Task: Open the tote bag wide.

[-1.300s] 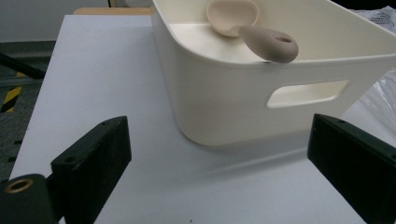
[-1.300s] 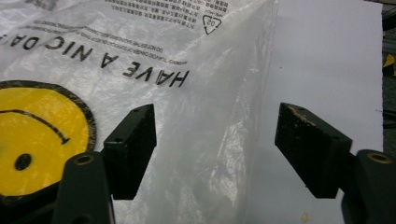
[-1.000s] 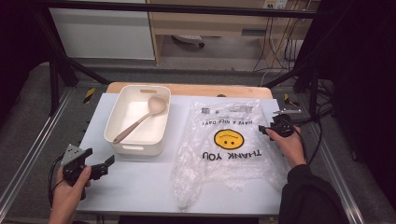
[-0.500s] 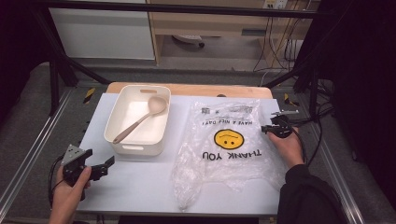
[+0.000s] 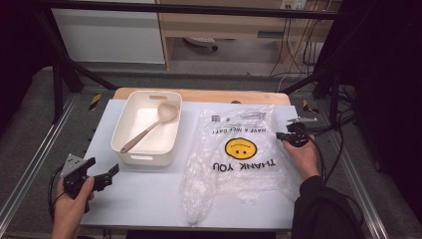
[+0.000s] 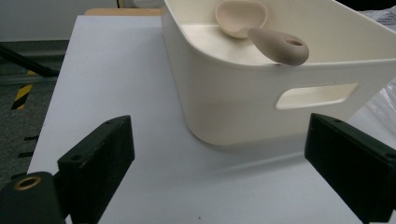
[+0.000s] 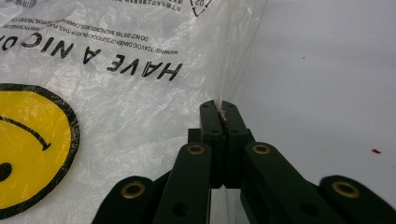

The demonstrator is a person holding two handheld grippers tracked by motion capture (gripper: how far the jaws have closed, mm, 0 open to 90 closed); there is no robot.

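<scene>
A clear plastic bag [image 5: 239, 159] with a yellow smiley and "THANK YOU" print lies flat on the white table [image 5: 144, 199]. My right gripper [image 5: 281, 136] is at the bag's right edge. Its jaws have just been closing, and in the right gripper view the right gripper [image 7: 219, 109] is shut on a thin fold of the bag [image 7: 116, 84]. My left gripper [image 5: 112, 172] rests open at the front left, pointing at a cream bin [image 5: 144, 158]. In the left gripper view the left gripper [image 6: 222, 140] has nothing between its jaws, and the bin [image 6: 243, 84] holds a beige spoon [image 6: 275, 44].
The spoon [image 5: 149, 128] leans diagonally inside the bin. A wooden board [image 5: 199, 95] runs along the table's far edge. Cables [image 5: 338, 144] trail off the right side. Bare table lies between the bin and the left gripper.
The right gripper's jaws have closed on the bag's right edge, with the hand barely shifting. The left hand and gripper have stayed where they were.
</scene>
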